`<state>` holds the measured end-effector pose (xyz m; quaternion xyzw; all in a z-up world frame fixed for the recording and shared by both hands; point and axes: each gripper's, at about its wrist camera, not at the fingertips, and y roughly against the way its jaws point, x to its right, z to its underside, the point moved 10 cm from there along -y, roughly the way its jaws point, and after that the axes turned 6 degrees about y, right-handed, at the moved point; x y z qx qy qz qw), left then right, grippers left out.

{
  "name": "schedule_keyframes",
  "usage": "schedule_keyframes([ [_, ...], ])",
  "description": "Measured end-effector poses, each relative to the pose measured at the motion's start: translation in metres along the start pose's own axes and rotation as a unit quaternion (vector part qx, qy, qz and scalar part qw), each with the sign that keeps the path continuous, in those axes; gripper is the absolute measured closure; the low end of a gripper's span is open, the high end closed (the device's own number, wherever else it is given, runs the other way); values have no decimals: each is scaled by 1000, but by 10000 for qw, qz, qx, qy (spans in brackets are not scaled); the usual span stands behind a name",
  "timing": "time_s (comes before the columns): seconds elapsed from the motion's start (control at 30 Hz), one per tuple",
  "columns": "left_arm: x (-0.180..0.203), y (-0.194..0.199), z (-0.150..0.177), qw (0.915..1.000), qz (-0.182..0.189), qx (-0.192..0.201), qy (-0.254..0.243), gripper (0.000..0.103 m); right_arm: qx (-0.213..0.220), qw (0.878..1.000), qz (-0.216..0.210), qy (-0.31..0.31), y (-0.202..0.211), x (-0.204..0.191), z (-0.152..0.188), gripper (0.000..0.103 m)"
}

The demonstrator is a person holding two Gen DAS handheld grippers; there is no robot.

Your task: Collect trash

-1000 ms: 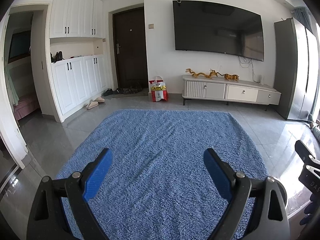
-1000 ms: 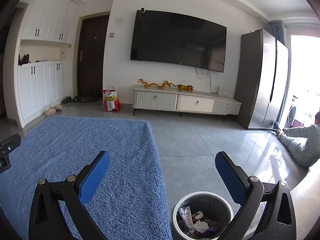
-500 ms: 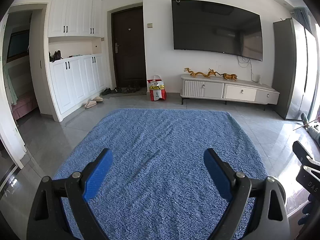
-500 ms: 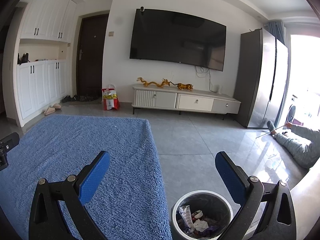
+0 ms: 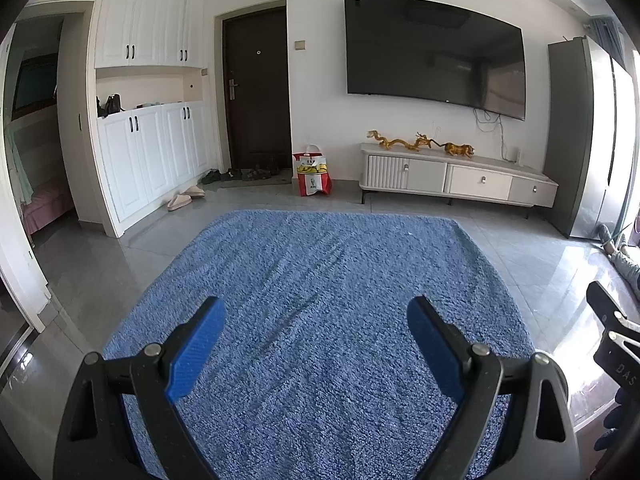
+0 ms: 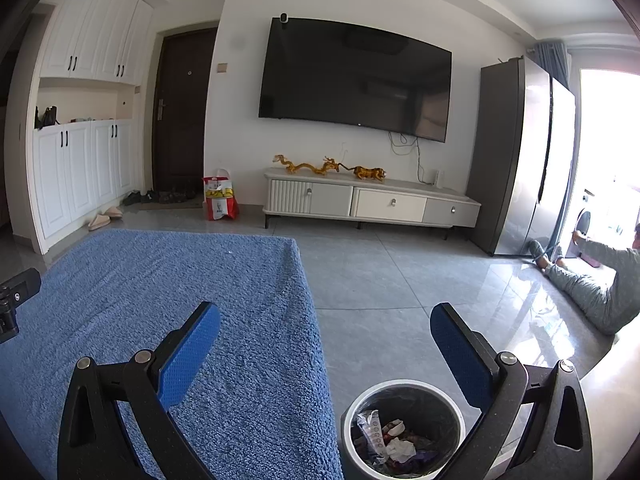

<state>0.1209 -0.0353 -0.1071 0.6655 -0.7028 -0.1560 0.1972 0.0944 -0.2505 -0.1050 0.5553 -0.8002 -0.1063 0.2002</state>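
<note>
Left gripper (image 5: 314,334) is up over the shaggy blue rug (image 5: 320,280), its 2 blue-padded fingers (image 5: 196,354) spread wide with nothing between them, only carpet pile showing in the gap. Off to its right edge, a sliver of the other black tool pokes into the left wrist view.

Right gripper (image 6: 325,342) is just as wide open and just as empty-handed. Below it and slightly right of centre sits the round white-rimmed waste bin with a dark liner (image 6: 404,390), standing on the grey floor tiles (image 6: 400,300) just beside the rug's right-hand edge. The bin's rim lies between the 2 fingers from this view, nearer the right finger, which overlaps its rim in the picture; whether they touch, I can't tell. Inside the bin: crumpled white paper and mixed wrappers (image 6: 394,446), heaped in the bottom.

Straight ahead of both grippers, well apart across the room, a large black wall-mounted television (image 6: 356,76) hangs above a low white media cabinet (image 6: 372,200) topped with golden dragon figurines (image 6: 308,166). Ahead and left of the right gripper, a red and white carrier bag (image 6: 219,200) stands by the dark brown entrance door (image 6: 178,112). Far right of the right gripper, a person in grey clothes (image 6: 596,284) sits on the floor next to a tall grey refrigerator (image 6: 520,156).
</note>
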Motion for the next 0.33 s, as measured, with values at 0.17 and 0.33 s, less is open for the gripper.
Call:
schedule_keyframes([
  [0.17,0,0,0,10000,-7,-9,4,11,-13,10000,-6,17,0,-1,1,0],
  [0.33,-1,-1,1,10000,-8,-41,16,11,-23,10000,-6,17,2,-3,3,0],
])
